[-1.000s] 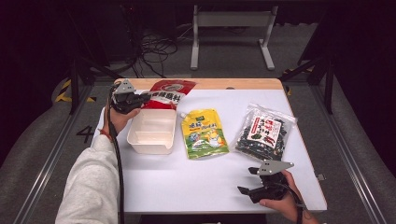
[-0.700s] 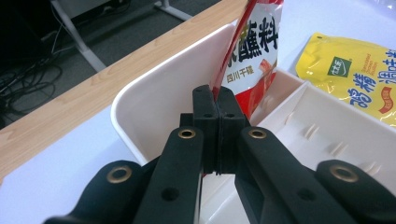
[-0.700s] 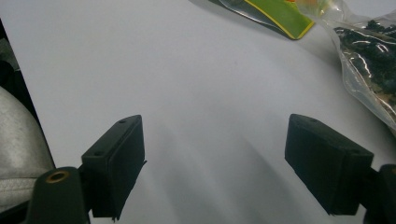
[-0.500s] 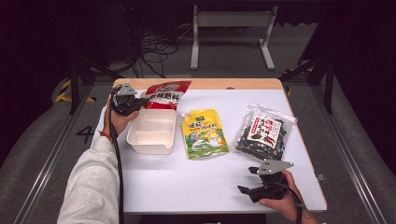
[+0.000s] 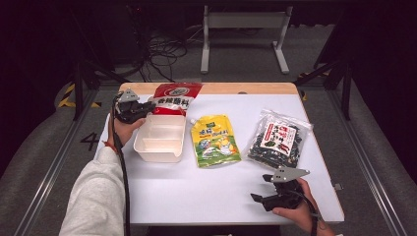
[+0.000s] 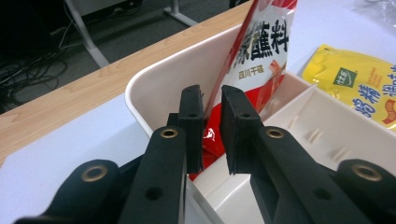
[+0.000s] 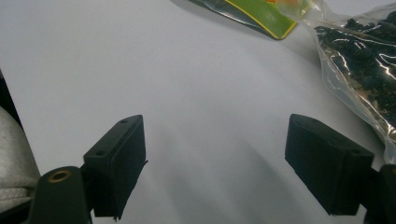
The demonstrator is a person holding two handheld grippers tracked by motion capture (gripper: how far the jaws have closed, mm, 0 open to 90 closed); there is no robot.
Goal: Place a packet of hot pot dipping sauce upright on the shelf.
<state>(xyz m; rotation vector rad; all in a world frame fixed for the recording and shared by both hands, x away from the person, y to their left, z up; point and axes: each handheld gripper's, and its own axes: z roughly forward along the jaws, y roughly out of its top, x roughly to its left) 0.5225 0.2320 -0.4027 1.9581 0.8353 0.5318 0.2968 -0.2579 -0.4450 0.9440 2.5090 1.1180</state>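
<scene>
A red sauce packet (image 5: pixel 173 97) with white lettering leans at the back left of the white table. Its lower part hangs into a white plastic container (image 5: pixel 158 156). My left gripper (image 5: pixel 146 106) is at the container's back left corner, shut on the packet's edge. In the left gripper view the red packet (image 6: pixel 261 51) runs between the narrow jaws of the left gripper (image 6: pixel 211 122), above the container's wall (image 6: pixel 159 88). My right gripper (image 5: pixel 256 198) rests low at the front right. It stands open (image 7: pixel 217 161) with bare table between its jaws.
A yellow-green pouch (image 5: pixel 215 140) lies flat at the table's middle, just right of the container. A clear bag of dark dried food (image 5: pixel 278 140) lies at the right, close to the right gripper (image 7: pixel 364 60). A wooden strip (image 5: pixel 255 88) edges the table's far side.
My left gripper has shifted slightly nearer and lower with the red packet, bringing it over the container's back corner. The right gripper has stayed put.
</scene>
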